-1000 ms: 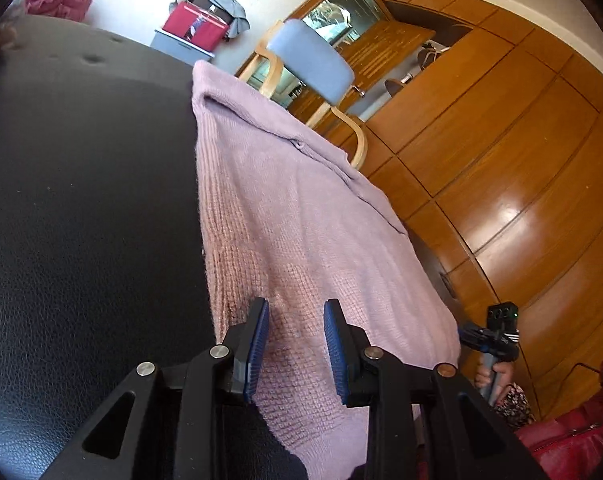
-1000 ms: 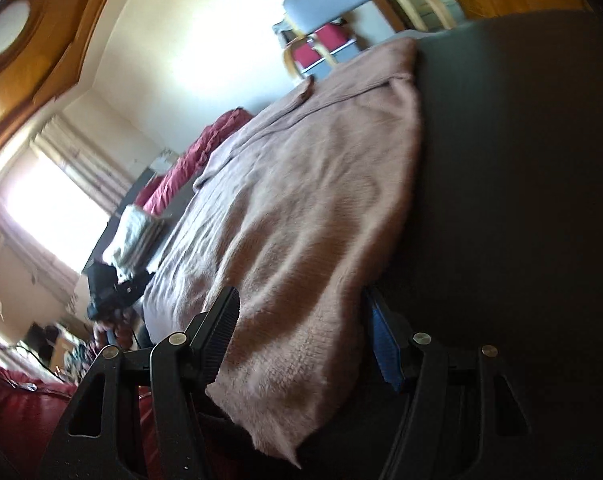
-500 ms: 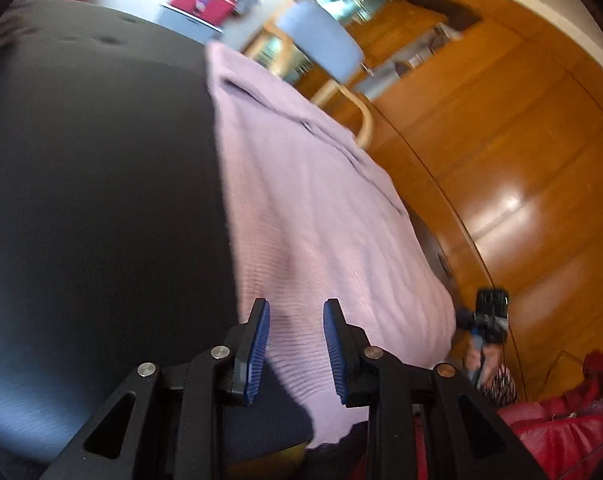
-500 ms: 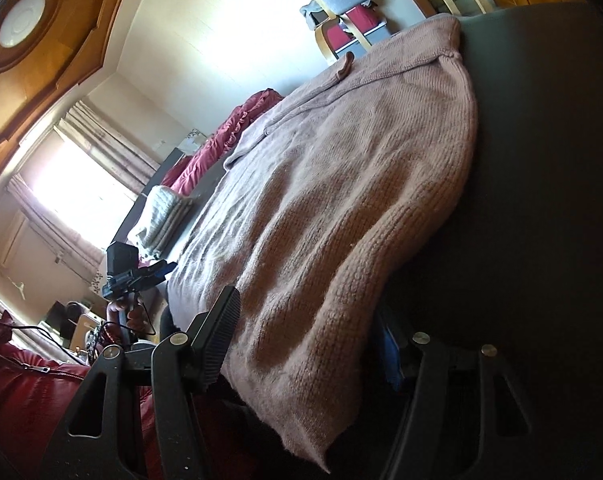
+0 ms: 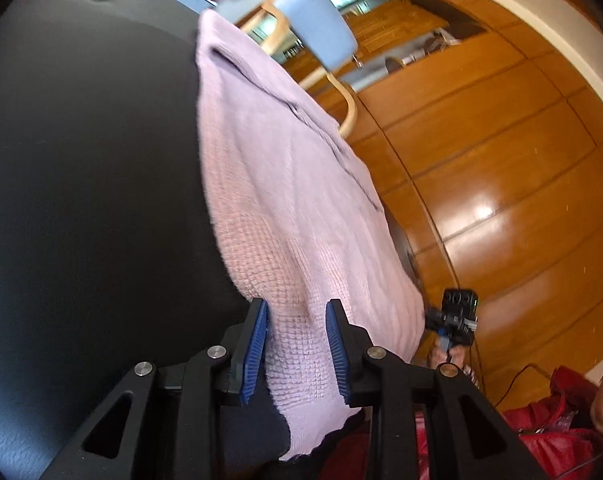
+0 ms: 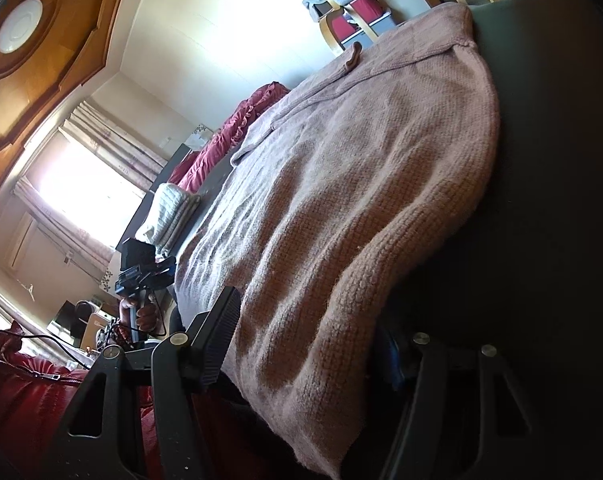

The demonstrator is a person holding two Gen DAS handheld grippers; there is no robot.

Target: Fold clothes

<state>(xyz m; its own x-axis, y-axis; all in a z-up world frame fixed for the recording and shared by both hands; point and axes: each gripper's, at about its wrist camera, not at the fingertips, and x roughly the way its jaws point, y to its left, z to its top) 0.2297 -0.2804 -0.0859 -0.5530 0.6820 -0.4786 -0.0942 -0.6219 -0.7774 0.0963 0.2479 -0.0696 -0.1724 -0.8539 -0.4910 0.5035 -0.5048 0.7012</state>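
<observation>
- Left wrist view, far left: it's all dark, leathery-looking desk (image 5: 85,184), with the pink knit sweater (image 5: 285,216) running in a long strip from the far edge right down to me.
- My left tongs (image 5: 297,344) sit at the sweater's near hem. The blue pads (image 5: 253,350) are parted a bit, with a fold of knit bunched up between them. The fabric fills the gap and looks like it touches both pads, but I honestly can't tell whether that's a real pinch or the cloth is just lying in there.
- Further right in that view, the sweater's edge hangs off the side of the desk over the wooden floor (image 5: 513,184). The other handheld unit (image 5: 457,316) shows just past it, with a hand wrapped around its grip.
- Right wrist view, left side: the opposite rig (image 6: 143,268) is held in a hand near the desk's corner, with a folded white knit (image 6: 169,212) lying behind it.
- My right tongs (image 6: 305,344) are spread wide, and the hem corner of the sweater (image 6: 361,200) drapes between the fingers. The left finger (image 6: 221,332) is clear to see beside the cloth. The right one is mostly hidden under the knit, so no squeeze there that I can make out.
- Far right is just more bare dark desk (image 6: 541,200).
</observation>
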